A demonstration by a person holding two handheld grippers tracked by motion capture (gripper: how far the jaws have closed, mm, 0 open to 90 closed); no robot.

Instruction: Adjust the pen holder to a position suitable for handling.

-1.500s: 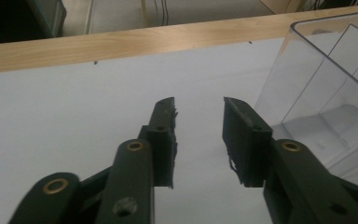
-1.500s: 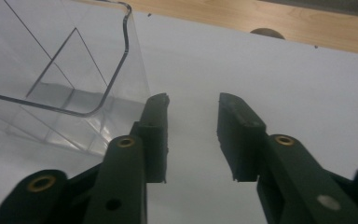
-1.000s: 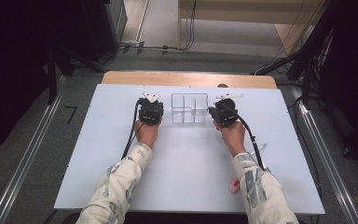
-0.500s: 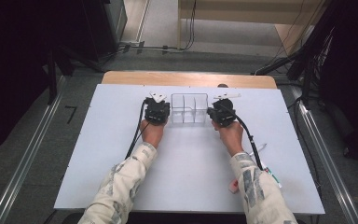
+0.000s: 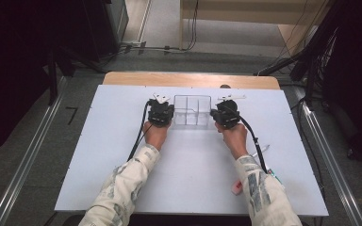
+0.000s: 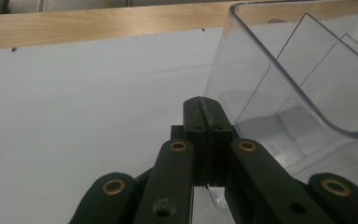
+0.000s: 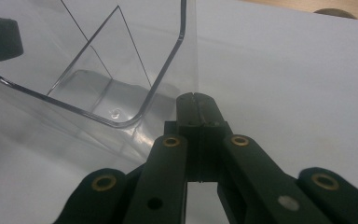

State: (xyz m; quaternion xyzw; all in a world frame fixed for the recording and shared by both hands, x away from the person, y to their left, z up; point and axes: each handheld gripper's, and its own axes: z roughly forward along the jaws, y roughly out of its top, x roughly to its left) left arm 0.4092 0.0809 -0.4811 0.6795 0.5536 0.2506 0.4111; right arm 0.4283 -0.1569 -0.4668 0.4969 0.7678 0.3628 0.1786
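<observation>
sleeves: two patterned forearms are seen entering from the near edge of the table (image 5: 99, 155) in the high view.
pink item: a small pink thing (image 5: 236, 187) is seen on the white top near the right sleeve, untouched; what it is cannot be made out.
left gripper (image 5: 160, 113): jaws are pressed together, nothing is seen clamped between the pads. In the left gripper view the closed tips (image 6: 207, 108) are set against the outside of the box's left end wall, low down; touching or just beside it cannot be settled.
right gripper (image 5: 226, 115): jaws likewise clenched on nothing. In the right gripper view the closed tips (image 7: 196, 105) are placed at the box's right near corner, outside the wall.
box (image 5: 192, 111): a clear plastic organiser with inner dividers, standing upright and flat on the white top, towards the far half of the table, directly between the two grippers. All compartments seen are empty.
far edge: a bare wooden strip (image 5: 191, 79) is left beyond the white top; a small dark round thing (image 5: 225, 86) sits on it.
progress (judged): the box is flanked at both ends, but no wall is gripped and it is not lifted. The approach looks done; the actual shift or squeeze of the box is taken as not yet made.
left to do (judged): the box is to be pushed or pinched between the closed tips and moved; a target spot cannot be read from the scene.
risk (judged): smooth clear walls, so slipping under uneven pressure is likely.
</observation>
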